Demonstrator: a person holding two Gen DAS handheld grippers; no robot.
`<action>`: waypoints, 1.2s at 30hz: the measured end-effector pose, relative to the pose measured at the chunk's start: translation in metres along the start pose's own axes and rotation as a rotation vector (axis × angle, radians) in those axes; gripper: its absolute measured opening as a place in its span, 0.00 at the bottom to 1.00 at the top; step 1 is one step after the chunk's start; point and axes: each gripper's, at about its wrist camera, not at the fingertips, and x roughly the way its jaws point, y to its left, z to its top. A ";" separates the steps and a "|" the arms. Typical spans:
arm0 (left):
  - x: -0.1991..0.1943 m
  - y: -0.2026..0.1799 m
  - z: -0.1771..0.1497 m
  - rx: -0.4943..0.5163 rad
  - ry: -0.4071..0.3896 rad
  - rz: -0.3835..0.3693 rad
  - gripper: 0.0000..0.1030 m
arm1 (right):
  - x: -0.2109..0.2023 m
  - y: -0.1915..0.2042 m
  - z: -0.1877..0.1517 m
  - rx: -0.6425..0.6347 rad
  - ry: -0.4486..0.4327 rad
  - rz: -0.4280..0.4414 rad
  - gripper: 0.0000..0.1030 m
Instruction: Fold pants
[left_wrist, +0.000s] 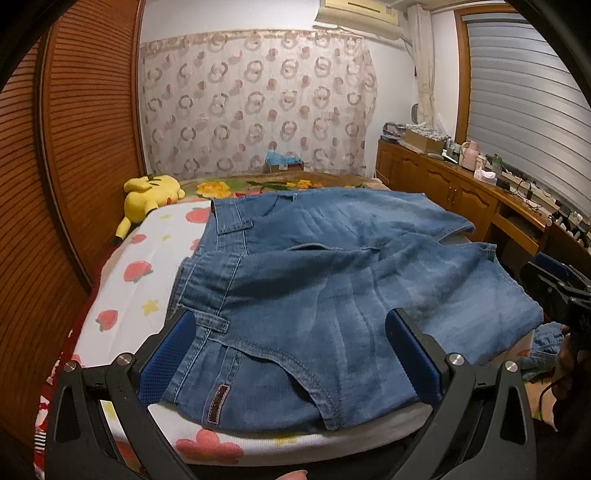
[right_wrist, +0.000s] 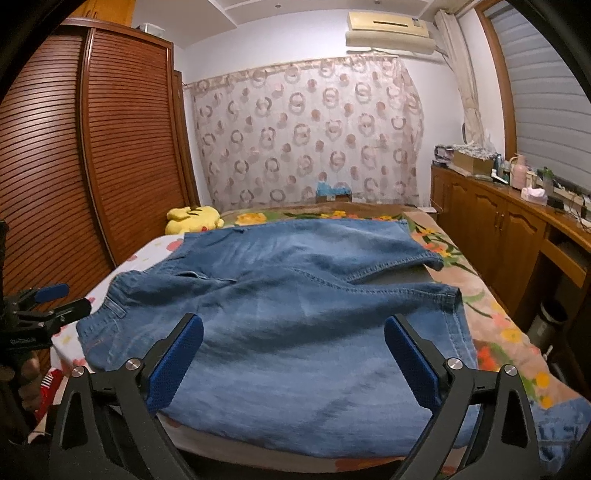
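The jeans (left_wrist: 332, 288) are lying spread on the bed (left_wrist: 147, 258), seemingly unfolded. The left claw (left_wrist: 291, 354) is hovering wide at the waistband, the right claw (right_wrist: 293, 362) wide over a leg. Next, each needs an edge to pinch.

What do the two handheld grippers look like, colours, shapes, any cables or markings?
The left gripper and the right gripper look alike: black angular frames with triangular cut-outs and round silver bolts at the joints. Each finger carries a flat blue pad with a fine dotted texture. The left gripper's body shows small white lettering, too small to read. A thin dark cable hangs near the right gripper. No sleeves show.
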 end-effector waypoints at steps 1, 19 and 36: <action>0.002 0.002 -0.001 0.000 0.004 -0.002 1.00 | 0.001 0.001 0.001 -0.005 0.006 -0.005 0.95; 0.025 0.078 -0.032 -0.082 0.087 0.068 0.99 | 0.008 0.003 0.021 -0.007 0.104 -0.039 0.95; 0.039 0.120 -0.052 -0.166 0.156 0.063 0.67 | 0.012 -0.011 0.015 -0.008 0.146 -0.056 0.95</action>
